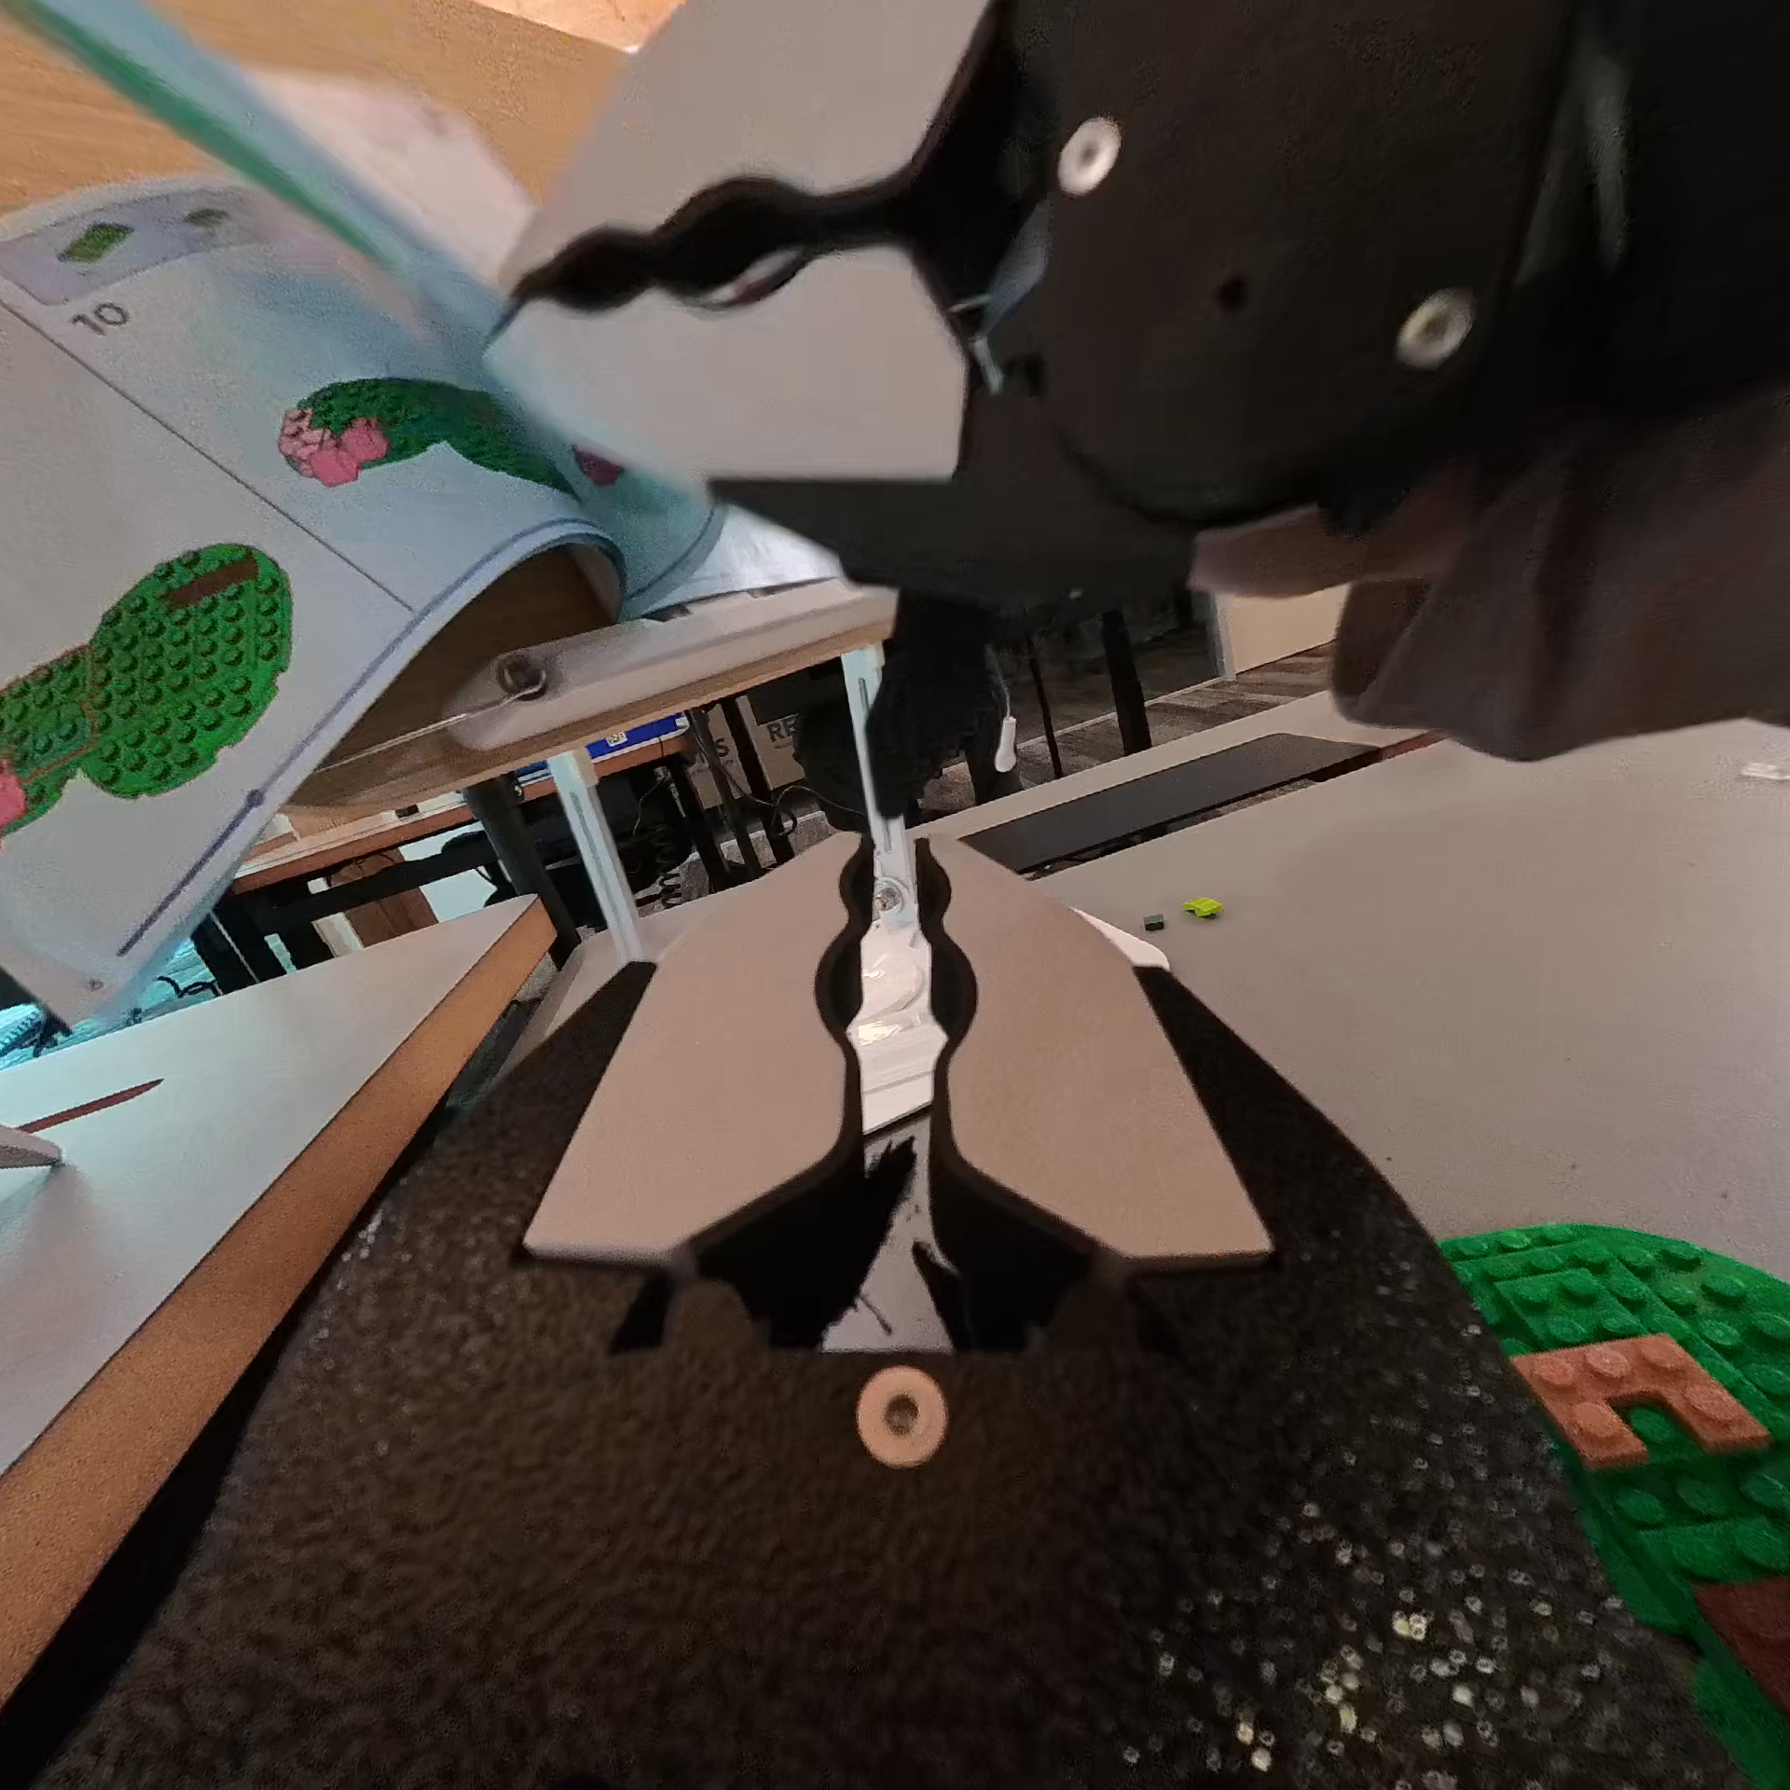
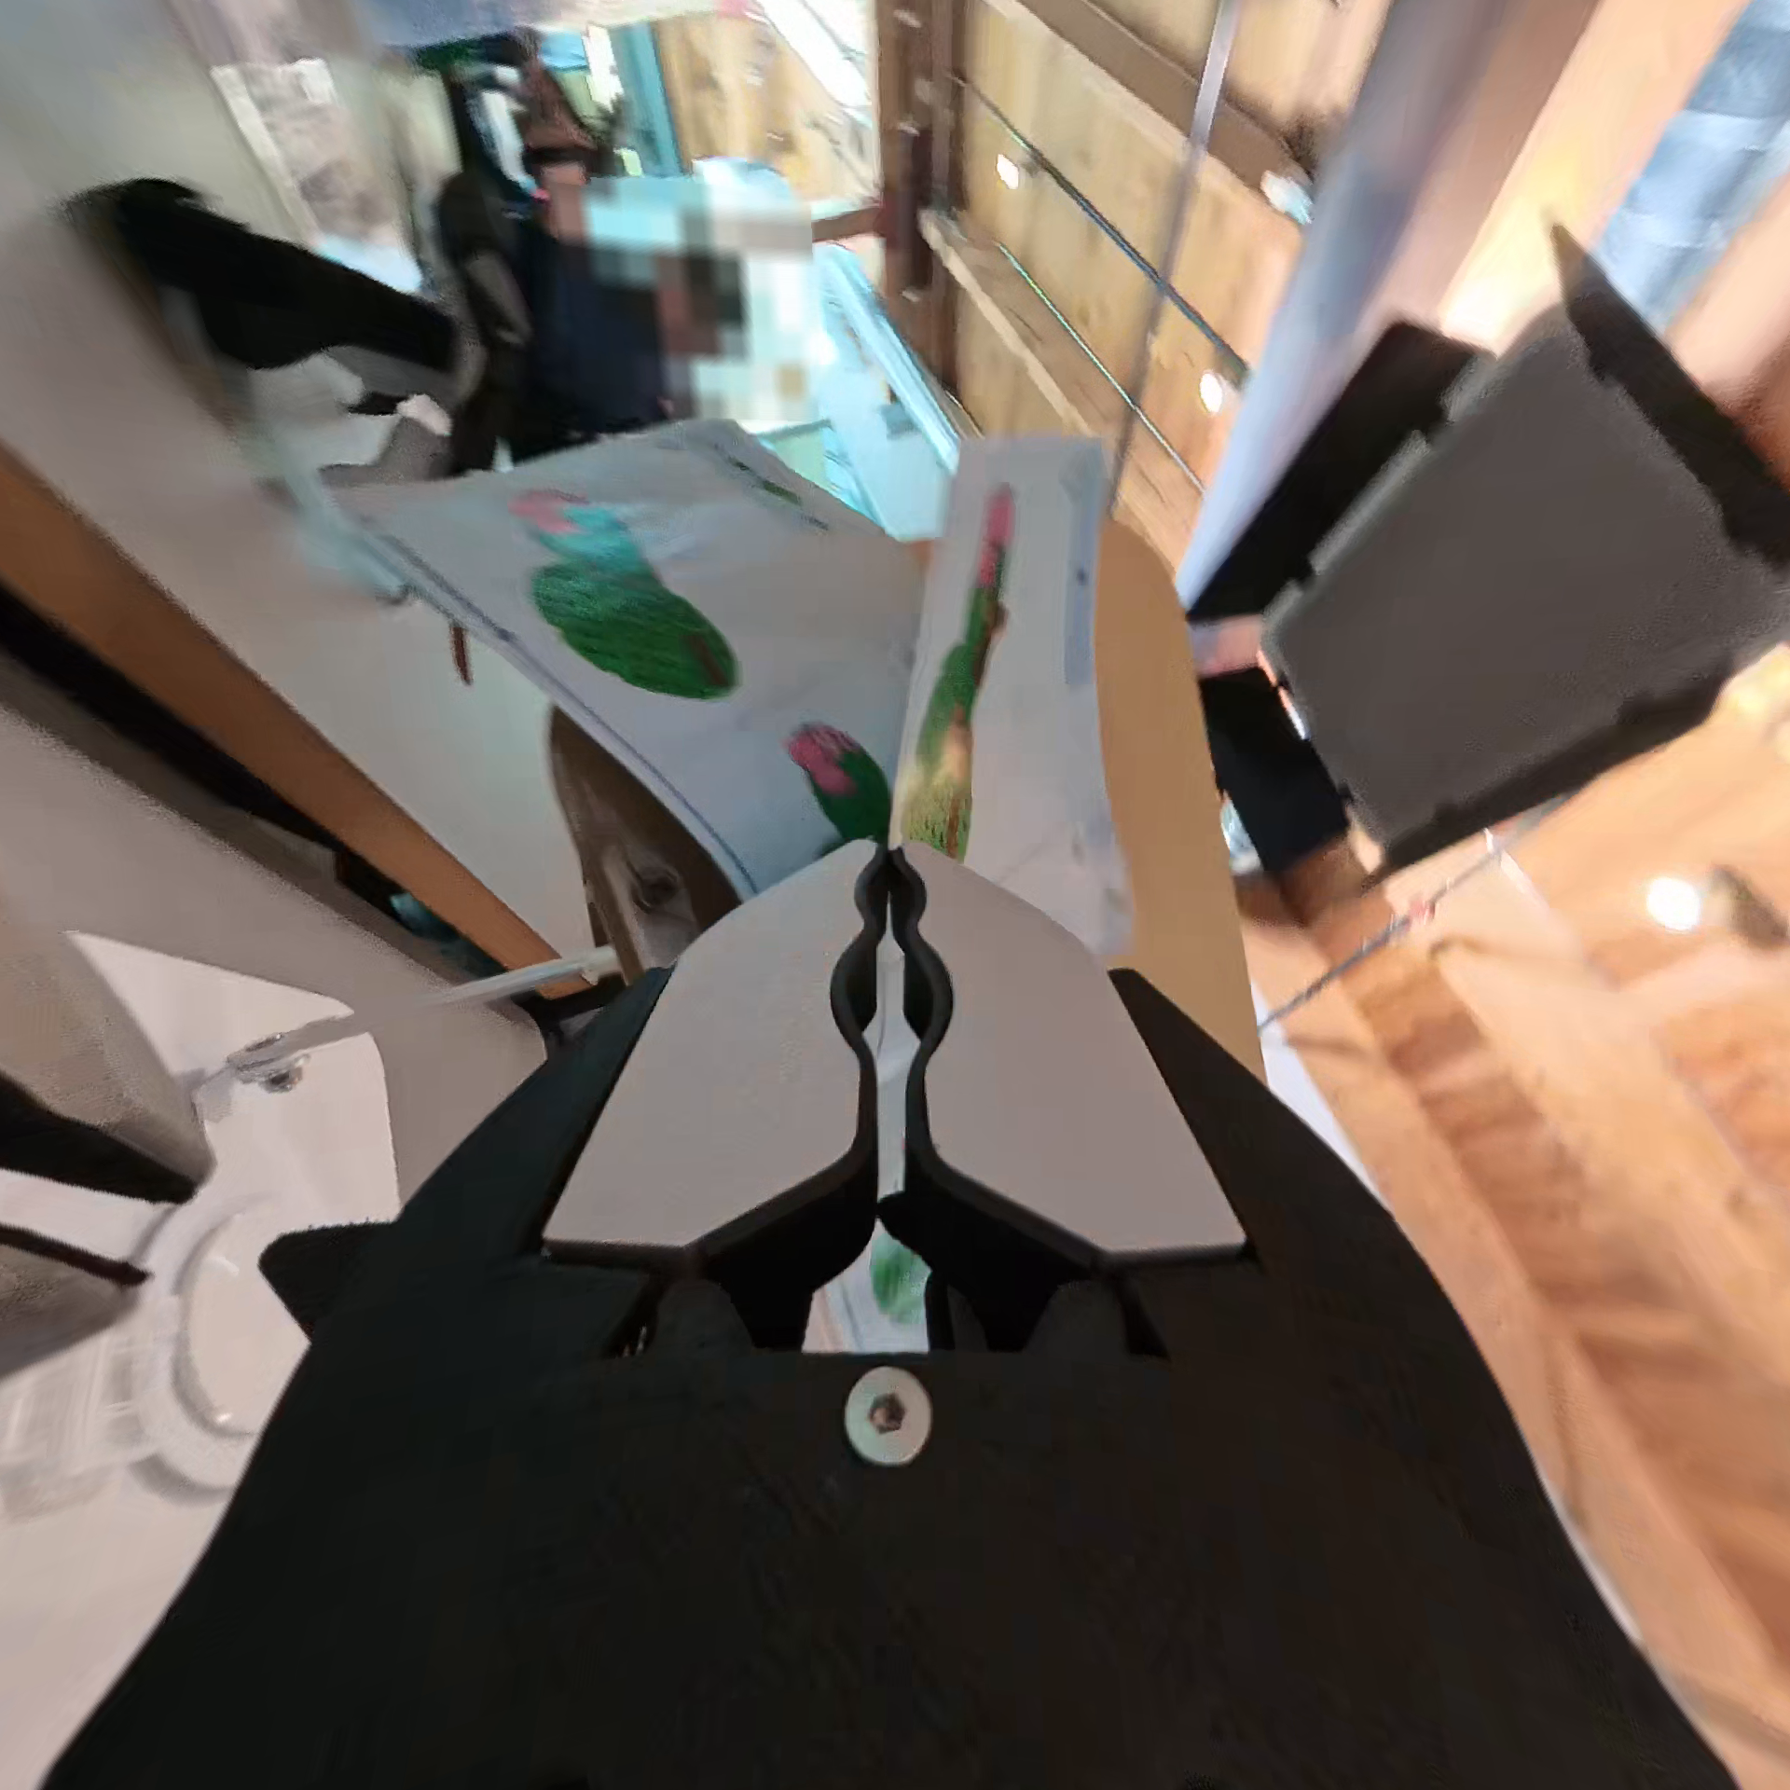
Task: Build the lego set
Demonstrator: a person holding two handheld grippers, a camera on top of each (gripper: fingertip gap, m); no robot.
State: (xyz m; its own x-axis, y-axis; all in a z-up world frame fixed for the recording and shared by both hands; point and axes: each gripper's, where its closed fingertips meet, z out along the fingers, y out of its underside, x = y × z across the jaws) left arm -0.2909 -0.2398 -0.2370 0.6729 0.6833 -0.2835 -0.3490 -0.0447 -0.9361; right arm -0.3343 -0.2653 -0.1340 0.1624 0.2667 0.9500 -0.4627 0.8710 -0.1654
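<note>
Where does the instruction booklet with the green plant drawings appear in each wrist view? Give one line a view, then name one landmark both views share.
Left wrist view: the instruction booklet fills the upper left, its pages curling up, beside the right claw.
Right wrist view: the booklet lies at centre, just beyond the tips of the right claw, which pinch a page.
Shared landmark: the wooden stand under the booklet.

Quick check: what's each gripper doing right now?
Left gripper: jaws nearly closed, holding nothing.
Right gripper: shut on a page of the instruction booklet.
</note>
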